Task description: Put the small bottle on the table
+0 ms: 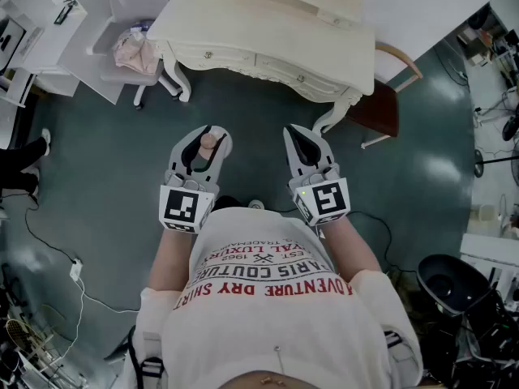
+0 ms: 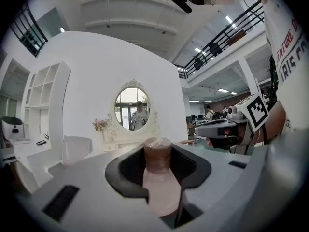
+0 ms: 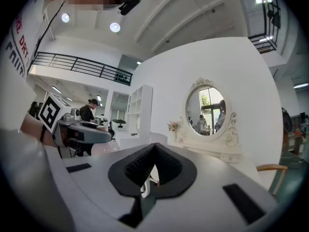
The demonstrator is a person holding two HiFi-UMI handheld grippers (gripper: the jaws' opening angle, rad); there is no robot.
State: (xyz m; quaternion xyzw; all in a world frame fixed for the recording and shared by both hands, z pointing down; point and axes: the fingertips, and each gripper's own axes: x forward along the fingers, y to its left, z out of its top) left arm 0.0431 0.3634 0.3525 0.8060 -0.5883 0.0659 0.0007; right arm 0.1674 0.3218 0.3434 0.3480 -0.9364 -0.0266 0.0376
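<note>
A small pale pink bottle (image 2: pixel 159 182) with a brown cap stands upright between the jaws of my left gripper (image 1: pixel 206 146), which is shut on it. From above, the bottle (image 1: pixel 208 142) shows as a pinkish cap between the grey jaws. My right gripper (image 1: pixel 305 146) is level with the left one, its jaws closed together with nothing between them; the right gripper (image 3: pixel 153 175) shows only empty black pads. The white dressing table (image 1: pixel 268 23) stands ahead of both grippers, and both are held over the floor in front of it.
An oval mirror (image 2: pixel 133 108) and a small vase of flowers (image 2: pixel 100 126) sit on the dressing table. A wooden chair (image 1: pixel 381 104) stands at its right end, a white chair with pink cloth (image 1: pixel 134 51) at its left. Cables and equipment lie along the floor edges.
</note>
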